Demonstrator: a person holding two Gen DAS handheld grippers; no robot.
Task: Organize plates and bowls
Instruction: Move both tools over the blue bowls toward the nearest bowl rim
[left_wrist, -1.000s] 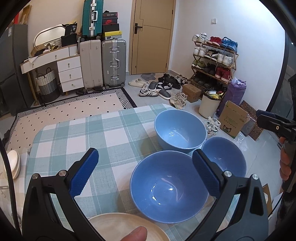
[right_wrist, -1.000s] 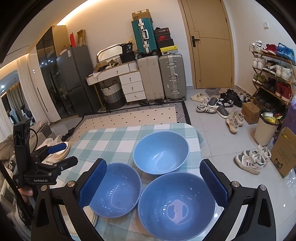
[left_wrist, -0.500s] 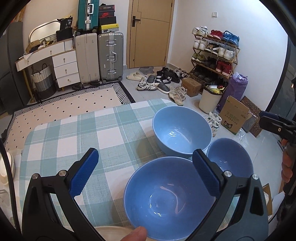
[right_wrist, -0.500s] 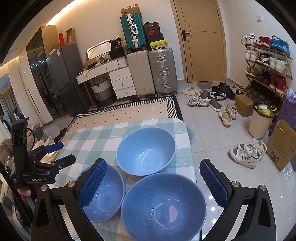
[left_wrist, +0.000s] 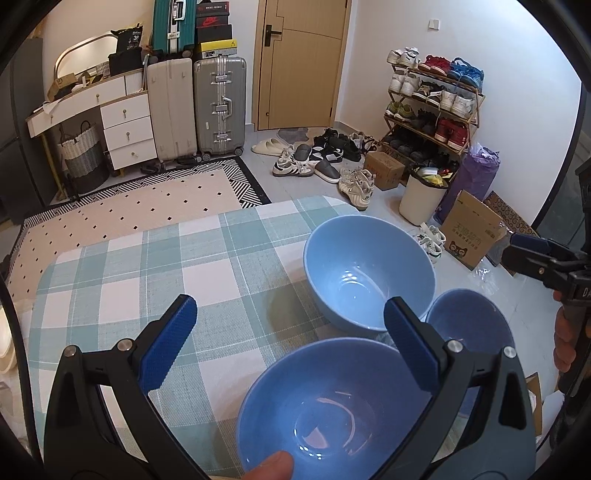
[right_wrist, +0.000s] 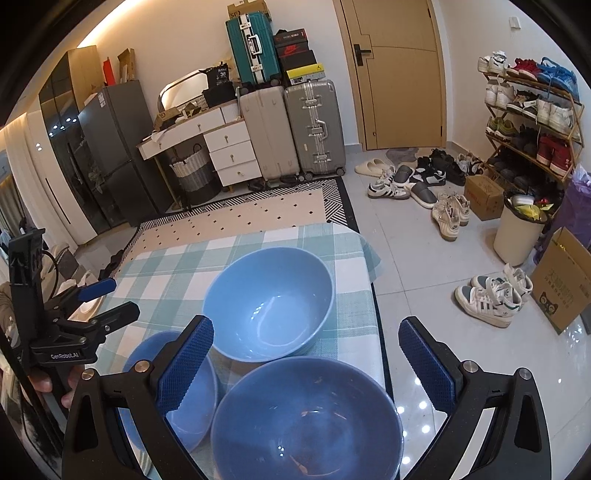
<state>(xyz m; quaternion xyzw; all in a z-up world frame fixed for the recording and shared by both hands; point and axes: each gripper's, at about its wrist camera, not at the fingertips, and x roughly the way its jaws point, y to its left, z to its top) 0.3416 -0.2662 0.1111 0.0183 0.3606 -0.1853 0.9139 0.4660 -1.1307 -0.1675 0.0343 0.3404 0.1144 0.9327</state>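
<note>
Three blue bowls stand close together on the green-checked tablecloth (left_wrist: 147, 280). In the left wrist view a near bowl (left_wrist: 332, 406) lies just under my open left gripper (left_wrist: 290, 302), with a far bowl (left_wrist: 369, 273) beyond it and a third bowl (left_wrist: 469, 321) at the right. In the right wrist view my open right gripper (right_wrist: 306, 325) hovers over the nearest bowl (right_wrist: 306, 417), which sits at the table's right edge. The far bowl (right_wrist: 269, 295) and the left bowl (right_wrist: 177, 384) lie ahead. Neither gripper holds anything.
The other gripper shows in each view: the right gripper (left_wrist: 535, 258) and the left gripper (right_wrist: 118, 297). A thumb (left_wrist: 273, 465) shows at the bottom edge. Beyond the table are a rug (left_wrist: 129, 206), suitcases (right_wrist: 314, 129), shoes (right_wrist: 450, 214) and a bin (right_wrist: 517, 236).
The left gripper has moved closer over the near bowl, and the cream plate at the bottom has left the view. The right view has shifted right. Both grippers stay open.
</note>
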